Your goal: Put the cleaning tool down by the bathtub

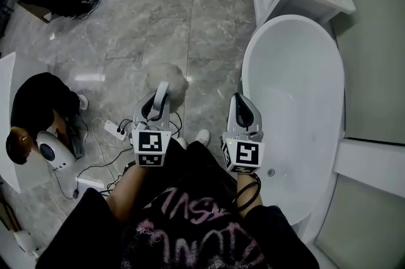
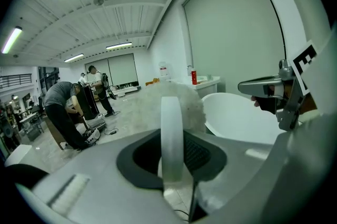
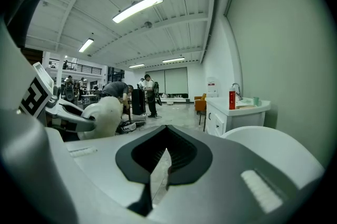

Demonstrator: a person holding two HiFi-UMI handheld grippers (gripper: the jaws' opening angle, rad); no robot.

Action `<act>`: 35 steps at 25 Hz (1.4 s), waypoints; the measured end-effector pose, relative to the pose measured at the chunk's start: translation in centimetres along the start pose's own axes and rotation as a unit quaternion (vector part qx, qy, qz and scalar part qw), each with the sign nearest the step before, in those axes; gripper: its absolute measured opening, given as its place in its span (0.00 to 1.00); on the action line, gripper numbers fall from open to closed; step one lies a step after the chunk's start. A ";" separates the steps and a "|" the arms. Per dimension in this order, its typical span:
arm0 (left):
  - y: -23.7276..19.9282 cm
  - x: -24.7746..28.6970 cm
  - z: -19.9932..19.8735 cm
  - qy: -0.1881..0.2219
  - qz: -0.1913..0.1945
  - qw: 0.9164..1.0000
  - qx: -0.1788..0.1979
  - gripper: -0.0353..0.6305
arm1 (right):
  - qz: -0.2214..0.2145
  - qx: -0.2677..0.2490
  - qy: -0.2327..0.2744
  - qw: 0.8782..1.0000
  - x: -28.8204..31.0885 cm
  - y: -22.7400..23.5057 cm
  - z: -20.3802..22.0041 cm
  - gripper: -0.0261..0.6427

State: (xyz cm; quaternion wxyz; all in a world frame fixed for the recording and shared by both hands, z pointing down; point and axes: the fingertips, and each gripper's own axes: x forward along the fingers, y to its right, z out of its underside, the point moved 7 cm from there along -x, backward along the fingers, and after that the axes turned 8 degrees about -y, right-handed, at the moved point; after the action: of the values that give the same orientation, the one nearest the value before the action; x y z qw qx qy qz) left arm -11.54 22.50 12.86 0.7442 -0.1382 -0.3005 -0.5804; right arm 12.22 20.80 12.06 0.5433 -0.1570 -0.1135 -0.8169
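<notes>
Of two grippers, the left gripper clamps the white handle of the one cleaning tool, fluffy head at its 12 o'clock, while the right gripper, jaws together and empty, hangs beside the single bathtub at 3 o'clock.

Glossy smooth bathtub, polished marble-like floor, fluffy, perhaps woolly cleaning tool.
</notes>
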 end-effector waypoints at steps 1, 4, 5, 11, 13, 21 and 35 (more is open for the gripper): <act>0.0 0.3 -0.4 0.002 0.000 1.000 0.005 0.17 | -0.002 -0.001 -0.001 1.000 0.3 0.1 -0.1 0.06; -0.2 1.2 -1.5 0.009 0.000 1.000 0.011 0.17 | -0.005 -0.002 0.000 1.000 1.2 0.4 -0.5 0.06; -0.3 1.5 -1.7 0.011 0.000 1.000 0.012 0.17 | -0.006 -0.003 0.002 1.000 1.4 0.5 -0.6 0.06; -1.2 3.8 -2.8 0.016 0.007 1.000 0.005 0.17 | -0.002 -0.008 0.007 1.000 3.5 0.9 -1.5 0.06; -1.6 5.1 -3.1 0.016 0.013 1.000 -0.002 0.17 | 0.001 -0.011 0.004 1.000 4.4 1.2 -1.7 0.06; -3.0 10.9 -3.8 -0.003 0.043 0.999 -0.011 0.17 | 0.017 -0.002 -0.032 0.999 9.1 2.1 -1.9 0.06; -5.4 20.7 -3.0 -0.052 0.075 0.996 -0.020 0.17 | 0.032 0.033 -0.079 0.996 17.8 2.9 0.7 0.06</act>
State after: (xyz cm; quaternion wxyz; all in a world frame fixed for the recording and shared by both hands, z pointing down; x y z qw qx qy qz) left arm -12.80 3.14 22.31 0.7661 -0.2052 -0.3163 -0.5204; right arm 8.57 4.76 19.52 0.5637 -0.2066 -0.1781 -0.7796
